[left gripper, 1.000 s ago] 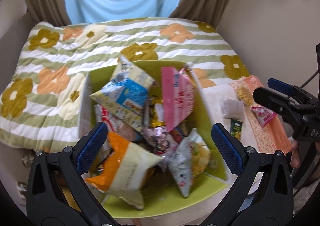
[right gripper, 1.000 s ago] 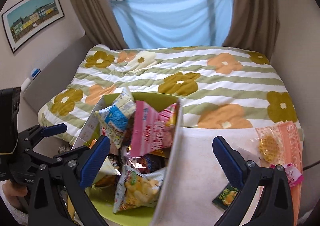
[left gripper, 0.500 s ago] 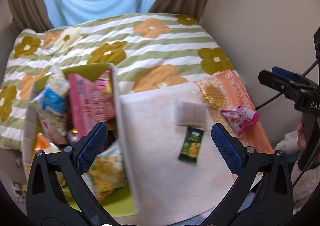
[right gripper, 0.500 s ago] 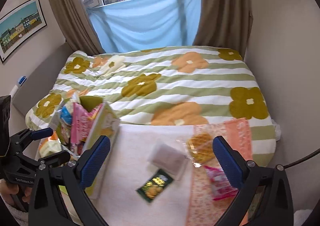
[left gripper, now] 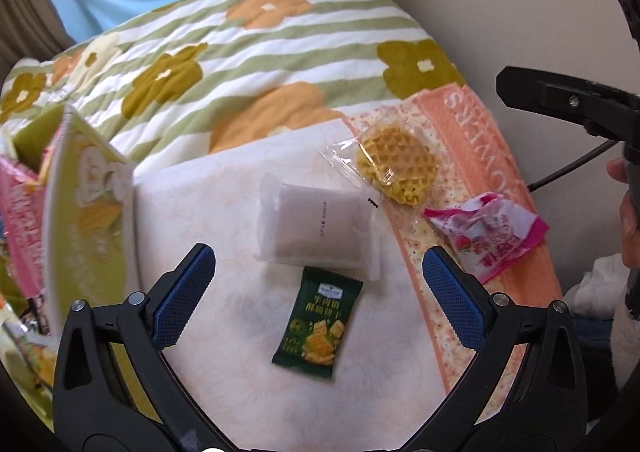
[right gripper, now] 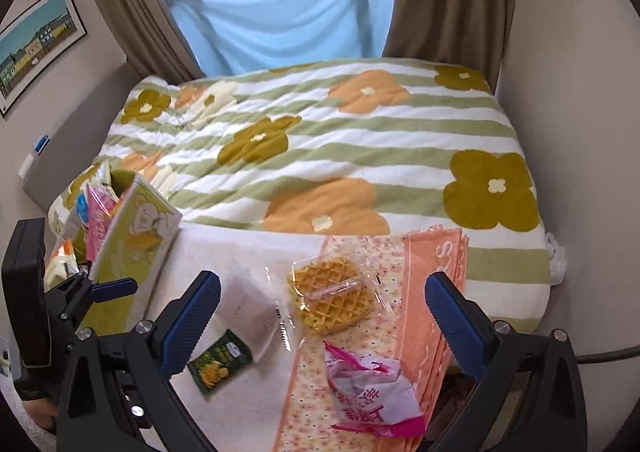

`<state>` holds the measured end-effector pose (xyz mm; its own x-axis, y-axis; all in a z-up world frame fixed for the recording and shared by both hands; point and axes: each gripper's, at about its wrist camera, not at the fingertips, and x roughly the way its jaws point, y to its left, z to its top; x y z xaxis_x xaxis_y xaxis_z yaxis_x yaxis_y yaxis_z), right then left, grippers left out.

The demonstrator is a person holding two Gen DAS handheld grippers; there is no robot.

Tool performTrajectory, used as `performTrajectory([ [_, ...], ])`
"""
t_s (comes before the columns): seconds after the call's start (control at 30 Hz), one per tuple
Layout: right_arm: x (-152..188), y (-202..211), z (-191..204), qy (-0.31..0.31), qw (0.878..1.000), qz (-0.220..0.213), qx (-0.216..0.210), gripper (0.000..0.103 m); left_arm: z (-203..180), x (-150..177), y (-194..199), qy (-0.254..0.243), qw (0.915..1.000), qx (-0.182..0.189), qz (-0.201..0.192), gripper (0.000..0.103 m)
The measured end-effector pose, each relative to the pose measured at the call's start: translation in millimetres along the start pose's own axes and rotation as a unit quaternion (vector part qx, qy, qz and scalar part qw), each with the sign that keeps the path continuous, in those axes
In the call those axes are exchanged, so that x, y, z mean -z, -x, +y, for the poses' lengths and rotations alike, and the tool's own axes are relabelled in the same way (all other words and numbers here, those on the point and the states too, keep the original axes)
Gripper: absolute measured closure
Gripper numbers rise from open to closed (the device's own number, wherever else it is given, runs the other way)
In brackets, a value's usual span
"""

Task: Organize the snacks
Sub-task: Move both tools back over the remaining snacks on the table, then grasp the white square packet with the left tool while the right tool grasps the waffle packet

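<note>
Both claws have swung away from the green box of snacks to the loose ones beside it. The left claw (left gripper: 318,286) is spread wide and empty over the green packet (left gripper: 318,326), with the white pack (left gripper: 316,226) just beyond. The right claw (right gripper: 322,318), equally open, faces the waffle (right gripper: 330,300) and pink bag (right gripper: 370,388) on the orange towel (right gripper: 424,272). The box (right gripper: 134,248) now stands at the left edge, so gathering the strays looks next.
</note>
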<state>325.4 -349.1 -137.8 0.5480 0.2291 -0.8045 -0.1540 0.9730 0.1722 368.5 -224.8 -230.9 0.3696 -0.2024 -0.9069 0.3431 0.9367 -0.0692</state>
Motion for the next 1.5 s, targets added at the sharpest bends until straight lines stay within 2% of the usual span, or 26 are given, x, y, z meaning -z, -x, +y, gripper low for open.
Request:
performTrajectory([
  [0.17, 7, -42, -13, 0.004, 0.999, 0.033, -0.007, 0.001, -10, -4, -55, -0.008, 0.9993, -0.010, 0.036, 0.000],
  [0.37, 13, -74, -23, 0.010, 0.998, 0.068, -0.007, 0.001, -14, -5, -90, -0.017, 0.9972, -0.036, 0.063, 0.000],
  [0.47, 15, -88, -20, 0.034, 0.996, 0.085, -0.006, 0.001, -9, -6, -103, -0.011, 0.9963, -0.046, 0.072, 0.000],
  [0.63, 17, -110, -11, 0.080, 0.990, 0.113, -0.003, 0.001, -3, -10, -110, -0.016, 0.9959, -0.046, 0.077, 0.000],
  [0.83, 19, -131, -8, 0.114, 0.983, 0.142, -0.007, 0.001, 4, -10, -119, -0.015, 0.9964, -0.022, 0.081, 0.001],
  [0.9, 20, -135, -8, 0.122, 0.981, 0.148, -0.010, 0.001, 5, -11, -116, -0.016, 0.9968, -0.022, 0.075, 0.006],
  [0.97, 20, -139, -7, 0.125, 0.980, 0.153, -0.010, 0.001, 8, -13, -113, -0.017, 0.9973, -0.017, 0.069, 0.016],
  [1.1, 23, -146, -6, 0.135, 0.977, 0.164, -0.014, 0.001, 14, -14, -107, -0.010, 0.9974, -0.004, 0.071, 0.023],
  [1.2, 24, -148, -3, 0.140, 0.976, 0.169, -0.015, 0.001, 20, -13, -102, -0.009, 0.9973, -0.016, 0.071, 0.025],
  [1.23, 24, -149, -2, 0.142, 0.975, 0.170, -0.015, 0.001, 22, -14, -97, -0.008, 0.9977, -0.015, 0.065, 0.031],
  [1.33, 24, -153, -1, 0.150, 0.973, 0.175, -0.009, 0.001, 29, -15, -89, -0.003, 0.9974, -0.028, 0.067, 0.031],
  [1.5, 27, -160, 6, 0.158, 0.971, 0.181, 0.002, 0.001, 39, -11, -85, 0.014, 0.9974, -0.024, 0.066, 0.031],
])
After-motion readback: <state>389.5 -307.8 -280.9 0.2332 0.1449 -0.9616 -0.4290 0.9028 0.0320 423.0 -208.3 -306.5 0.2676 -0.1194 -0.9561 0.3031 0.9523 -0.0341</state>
